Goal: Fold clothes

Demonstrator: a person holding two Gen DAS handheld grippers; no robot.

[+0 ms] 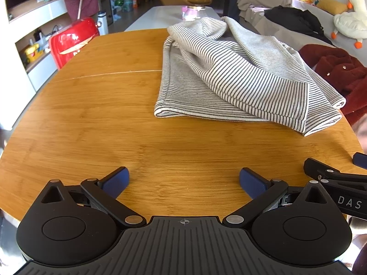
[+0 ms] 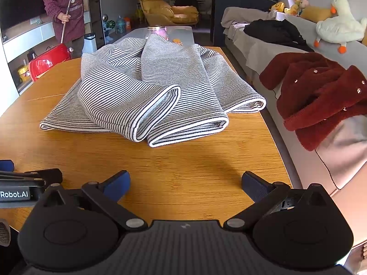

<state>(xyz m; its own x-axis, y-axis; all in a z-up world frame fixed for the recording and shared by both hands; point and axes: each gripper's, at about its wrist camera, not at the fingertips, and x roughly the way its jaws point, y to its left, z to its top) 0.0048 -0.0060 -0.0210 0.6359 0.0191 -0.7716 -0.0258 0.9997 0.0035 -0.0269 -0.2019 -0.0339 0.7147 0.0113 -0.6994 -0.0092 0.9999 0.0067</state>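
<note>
tongs (image 1: 184, 181) apart, striped garment (image 1: 229, 73) beyond

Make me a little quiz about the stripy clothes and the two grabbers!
1. True or false: the left gripper is holding the striped garment.
2. What lies on the sofa beside the table? A) a dark red coat B) a blue towel C) a green hat
3. Fill in: the right gripper is ____, over bare wood.

Key: 1 false, both grippers are open and empty, short of the garment. 2 A. 3 open.
</note>
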